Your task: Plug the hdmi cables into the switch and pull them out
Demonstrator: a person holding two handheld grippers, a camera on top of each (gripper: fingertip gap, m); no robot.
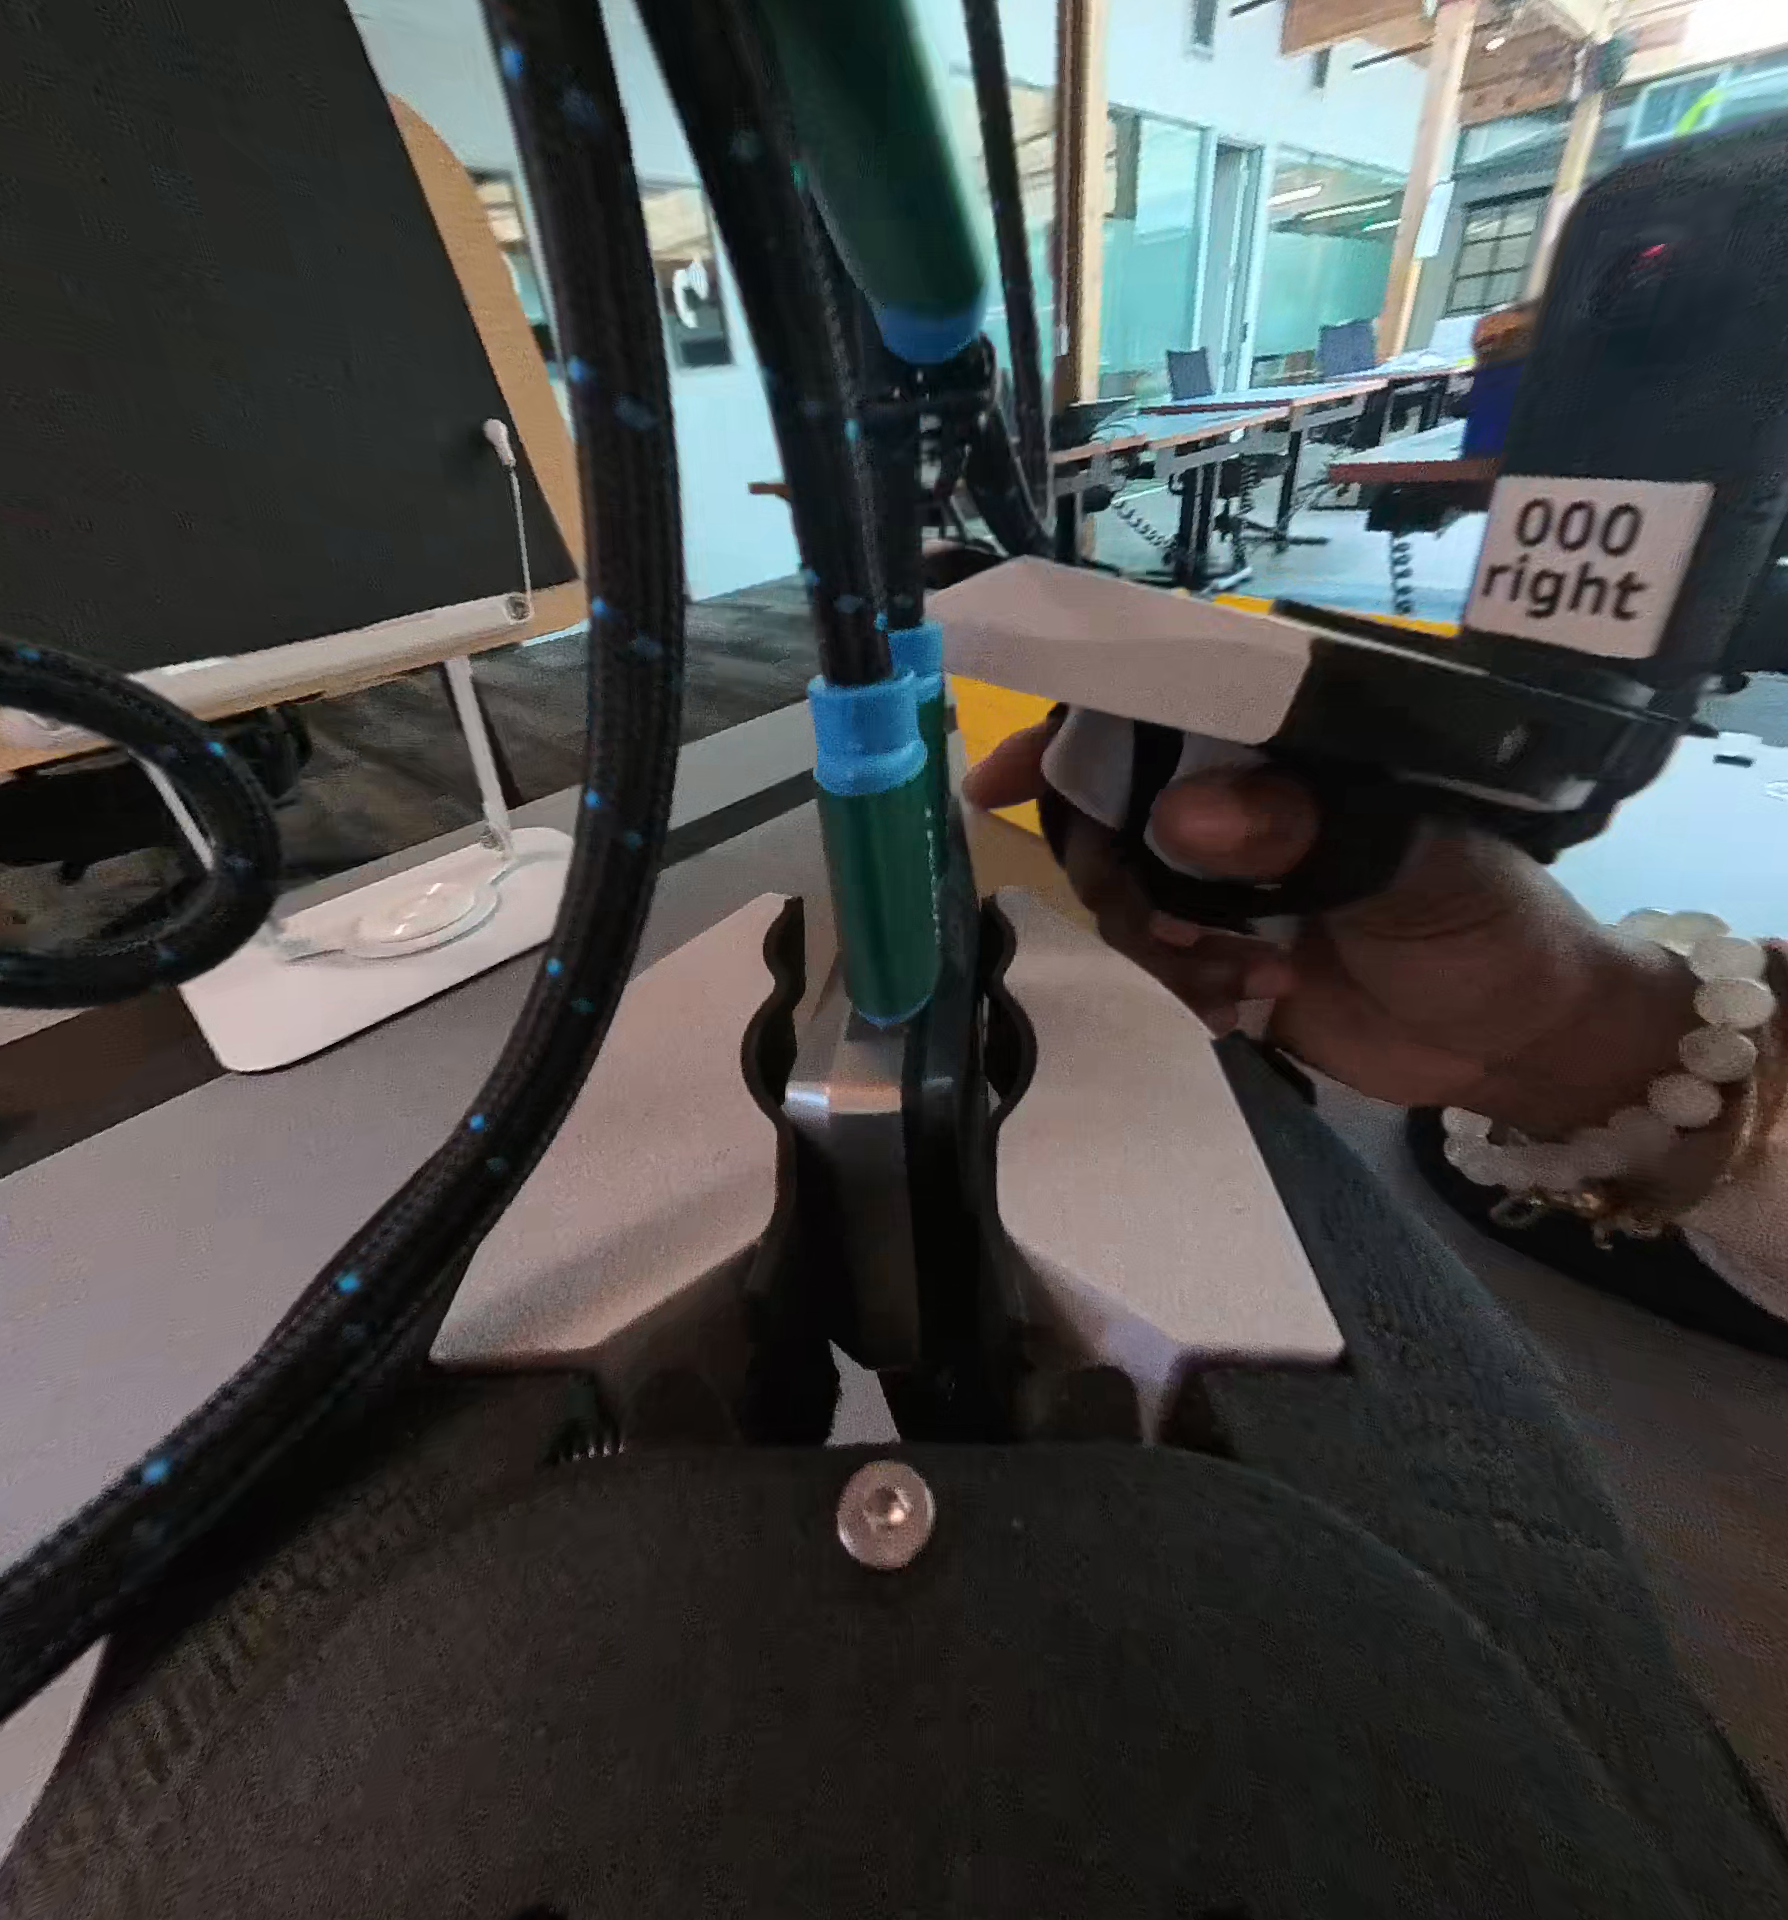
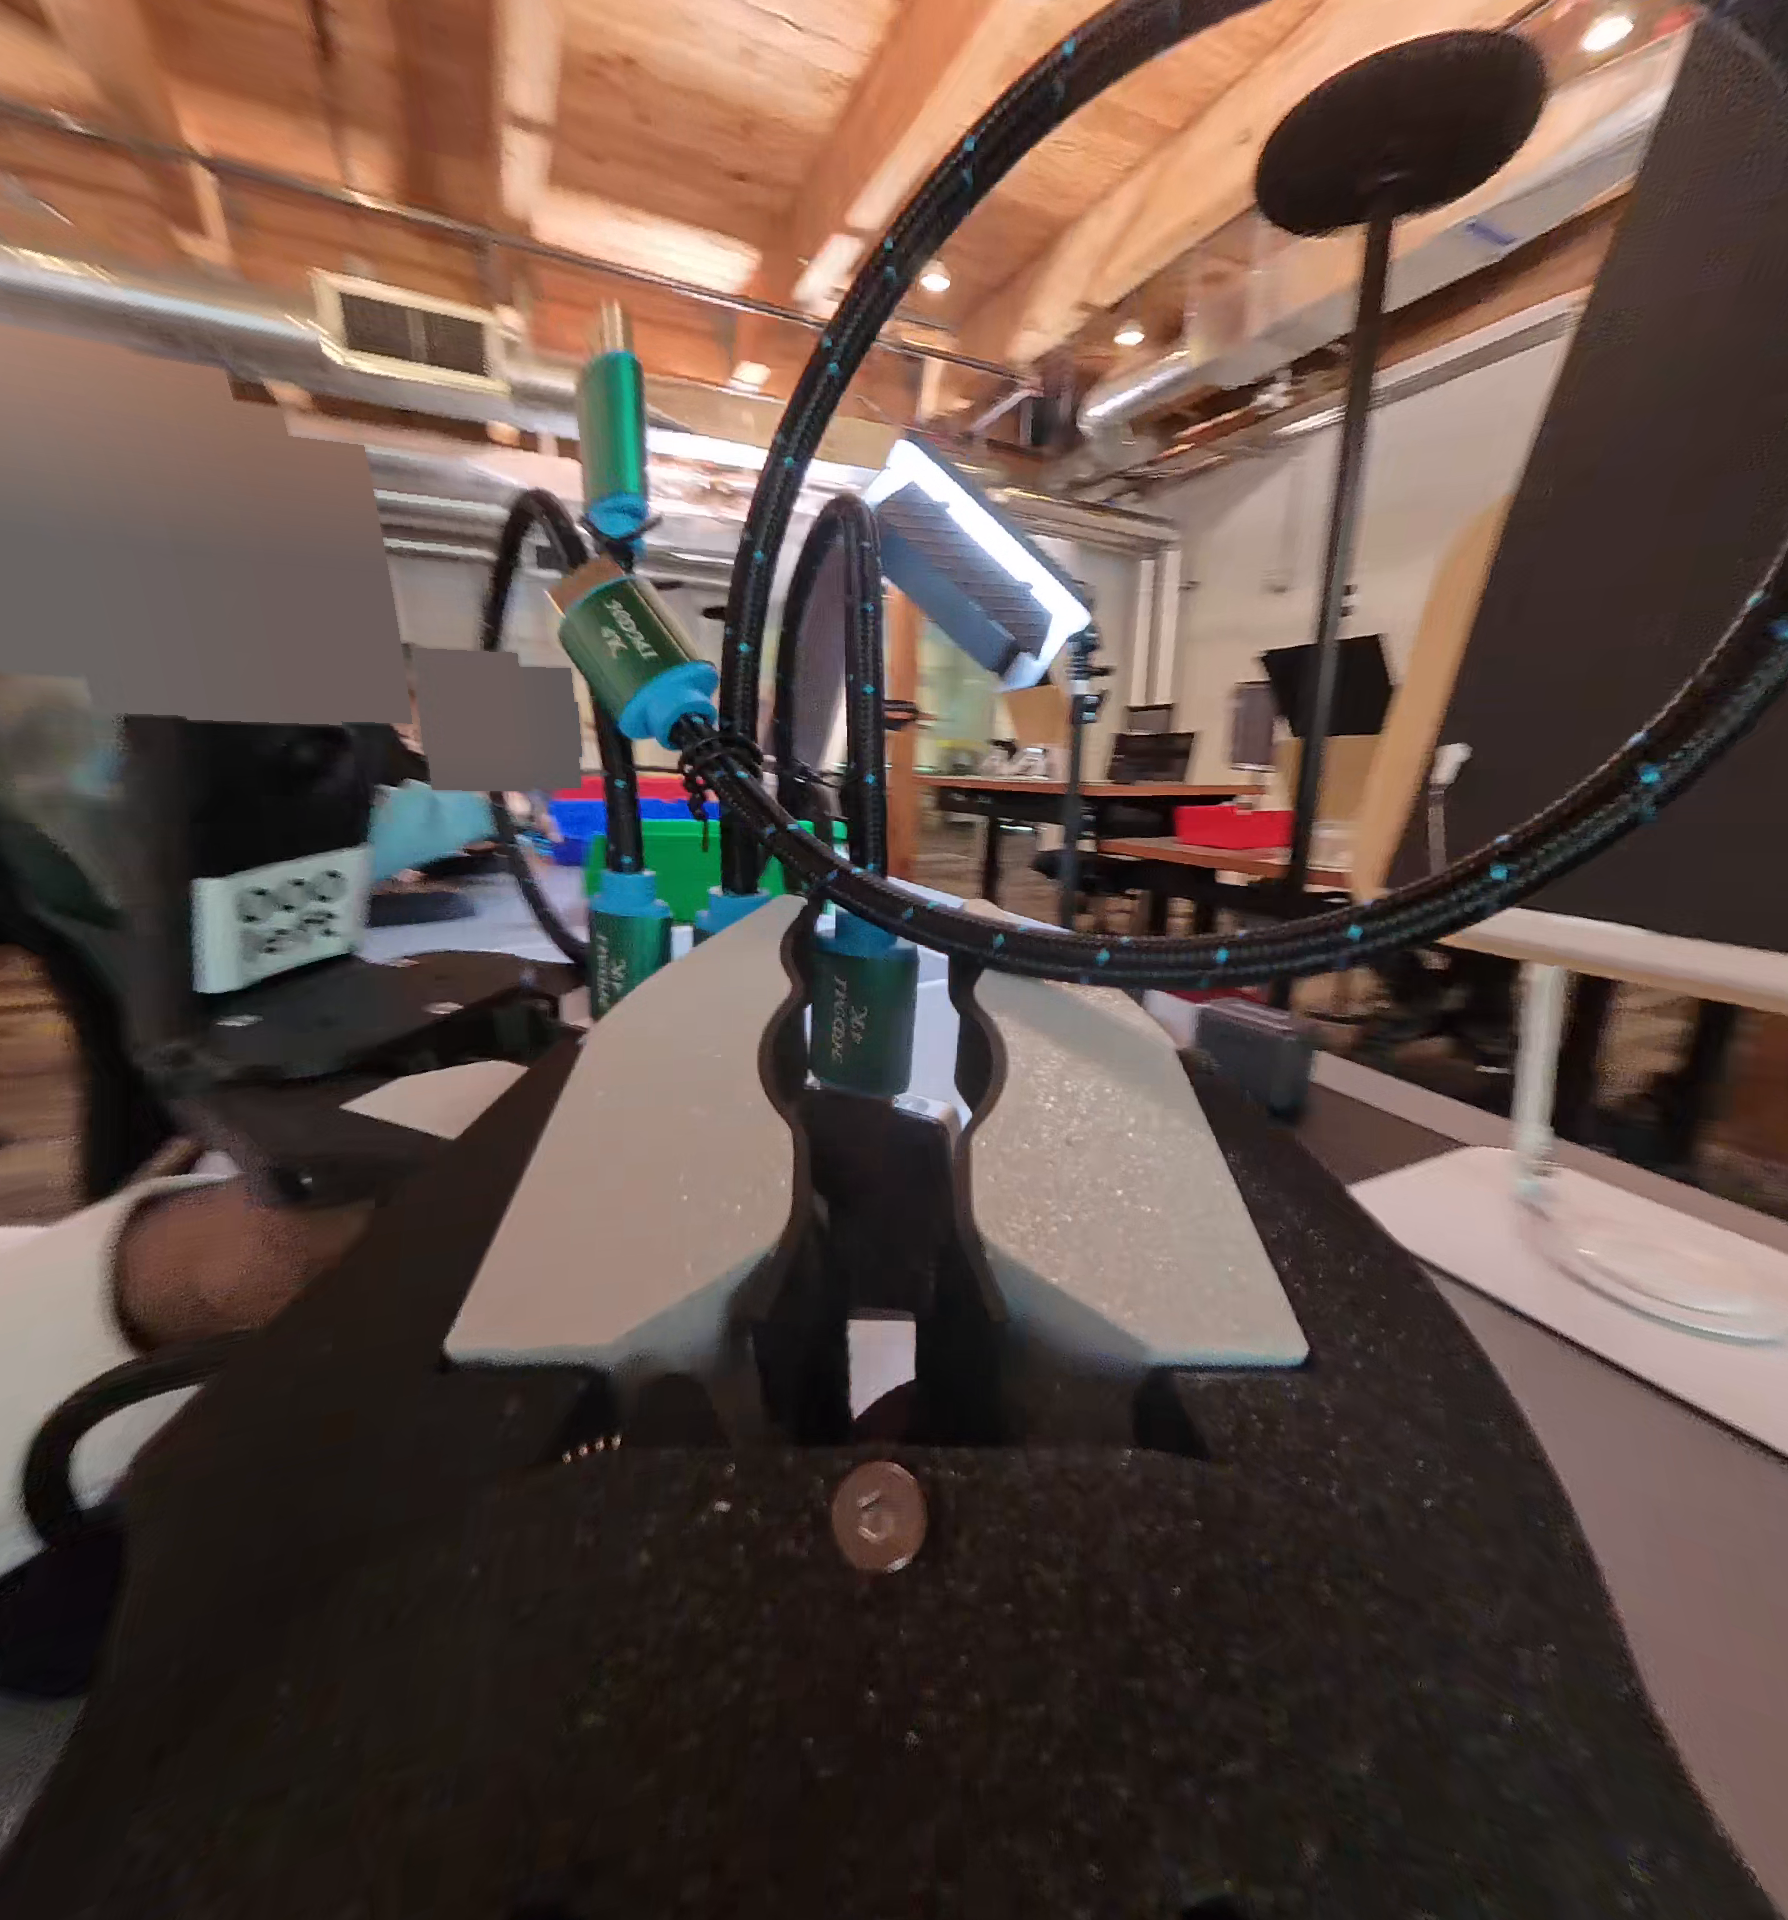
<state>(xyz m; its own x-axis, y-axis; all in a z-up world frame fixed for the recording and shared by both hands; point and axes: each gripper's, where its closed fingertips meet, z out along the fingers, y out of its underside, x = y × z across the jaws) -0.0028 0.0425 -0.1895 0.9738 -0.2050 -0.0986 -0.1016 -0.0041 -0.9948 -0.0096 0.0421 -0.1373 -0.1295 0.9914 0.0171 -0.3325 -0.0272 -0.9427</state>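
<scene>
Left hand-held gripper clamps switch | right hand-held gripper around green plug, closure unclear | risk: braided cable loops snag, plug cocks sideways.

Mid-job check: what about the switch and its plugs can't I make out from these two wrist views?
- Switch ports: left wrist view, hidden by the left gripper fingers.
- Green plug seating: right wrist view, its tip is hidden behind the right gripper.
- Rear plugs: mostly covered by a finger.
- Braided cable far ends: cut off by frame edges.
</scene>
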